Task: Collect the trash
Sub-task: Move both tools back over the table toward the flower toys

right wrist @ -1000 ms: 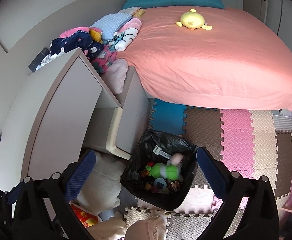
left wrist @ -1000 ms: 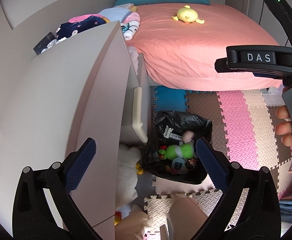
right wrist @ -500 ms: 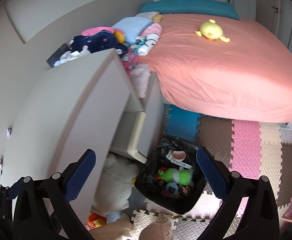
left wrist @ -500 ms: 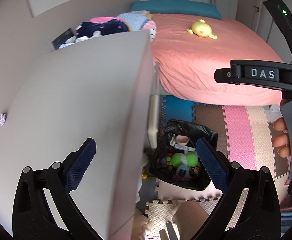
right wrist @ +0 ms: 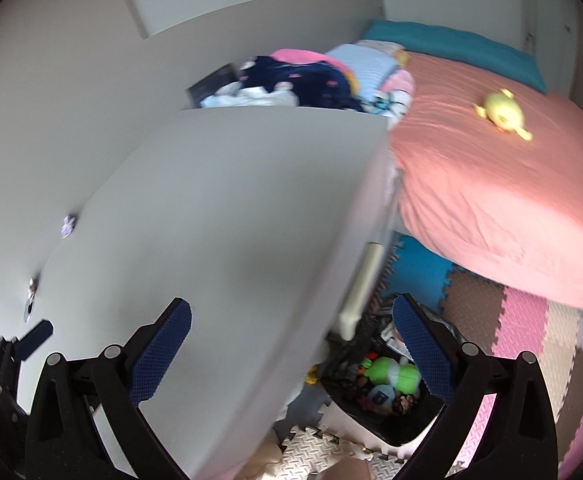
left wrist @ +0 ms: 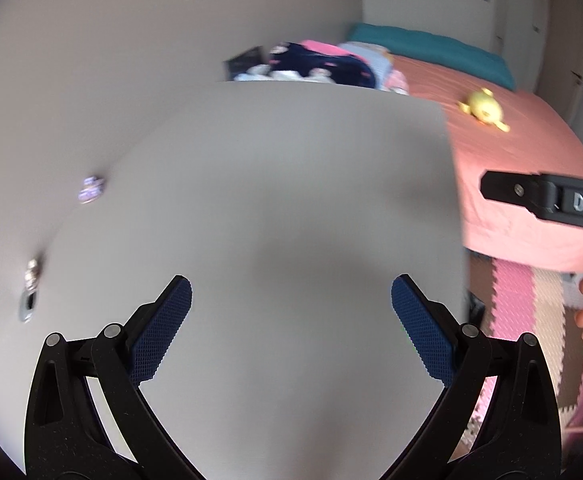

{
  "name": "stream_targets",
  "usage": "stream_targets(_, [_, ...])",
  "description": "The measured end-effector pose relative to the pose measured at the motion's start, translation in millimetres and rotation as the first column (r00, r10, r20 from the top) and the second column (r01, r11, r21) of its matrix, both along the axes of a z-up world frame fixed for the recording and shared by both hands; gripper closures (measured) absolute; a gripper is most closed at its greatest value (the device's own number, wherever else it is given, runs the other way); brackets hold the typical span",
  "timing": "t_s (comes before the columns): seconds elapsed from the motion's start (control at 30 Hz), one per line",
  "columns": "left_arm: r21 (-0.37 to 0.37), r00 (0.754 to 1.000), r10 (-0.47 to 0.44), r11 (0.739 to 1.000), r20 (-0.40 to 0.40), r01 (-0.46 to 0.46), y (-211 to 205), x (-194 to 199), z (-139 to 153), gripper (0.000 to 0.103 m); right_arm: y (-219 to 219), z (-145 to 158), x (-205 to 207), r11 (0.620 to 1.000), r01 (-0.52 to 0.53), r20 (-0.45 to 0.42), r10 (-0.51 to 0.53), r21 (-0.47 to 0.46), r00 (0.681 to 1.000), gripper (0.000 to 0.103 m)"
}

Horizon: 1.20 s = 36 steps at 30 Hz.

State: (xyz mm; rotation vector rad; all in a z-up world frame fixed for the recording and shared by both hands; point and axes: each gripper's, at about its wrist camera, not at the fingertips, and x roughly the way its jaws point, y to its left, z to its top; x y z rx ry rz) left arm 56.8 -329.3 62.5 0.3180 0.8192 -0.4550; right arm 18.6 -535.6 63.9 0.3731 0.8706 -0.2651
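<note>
Swinging leftward since half a second ago, both views now fill with the flat pale grey desk top (left wrist: 291,220), and the black-lined trash bin of toys (right wrist: 387,384) has gone from the left view. It remains on the foam floor mats by the desk's right edge, behind the right gripper (right wrist: 291,346). Left gripper (left wrist: 291,326) and right gripper both gape, released and empty.

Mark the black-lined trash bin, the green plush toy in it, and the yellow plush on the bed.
black-lined trash bin (right wrist: 387,420), right wrist view, near rim.
green plush toy (right wrist: 395,374), right wrist view, its body.
yellow plush (right wrist: 501,114), right wrist view, its body.
</note>
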Motion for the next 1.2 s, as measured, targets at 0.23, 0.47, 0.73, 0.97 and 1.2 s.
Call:
stream_targets(0.23, [-0.019, 0.989, 0.145, 0.989, 0.019, -0.145, 74.6, 34.3, 2.8, 0.006, 62.5, 4.3, 37.3, 0.993, -0.116, 0.007, 0.117, -0.023, 0.993, 0.003])
stream_targets(0.47, [-0.065, 0.952, 0.305, 0.951, 0.016, -0.303, 140.5, 66.3, -1.4, 0.006, 112.6, 0.6, 70.9, 0.978, -0.208, 0.032, 0.209, -0.018, 0.977, 0.003])
stream_targets(0.73, [-0.076, 0.856, 0.517, 0.854, 0.011, -0.515, 198.6, 107.7, -10.4, 0.006, 157.6, -9.8, 111.8, 0.952, -0.308, 0.024, 0.308, -0.002, 0.951, 0.003])
stream_targets(0.97, [-0.056, 0.790, 0.613, 0.788, -0.019, -0.613, 221.7, 141.4, -27.8, 0.006, 190.9, -17.6, 148.4, 0.922, -0.385, 0.026, 0.385, 0.034, 0.923, 0.003])
stream_targets(1.2, [-0.012, 0.724, 0.689, 0.724, -0.033, -0.689, 230.6, 177.8, -45.1, 0.006, 214.6, -20.5, 180.9, 0.893, -0.446, 0.057, 0.443, 0.057, 0.895, 0.003])
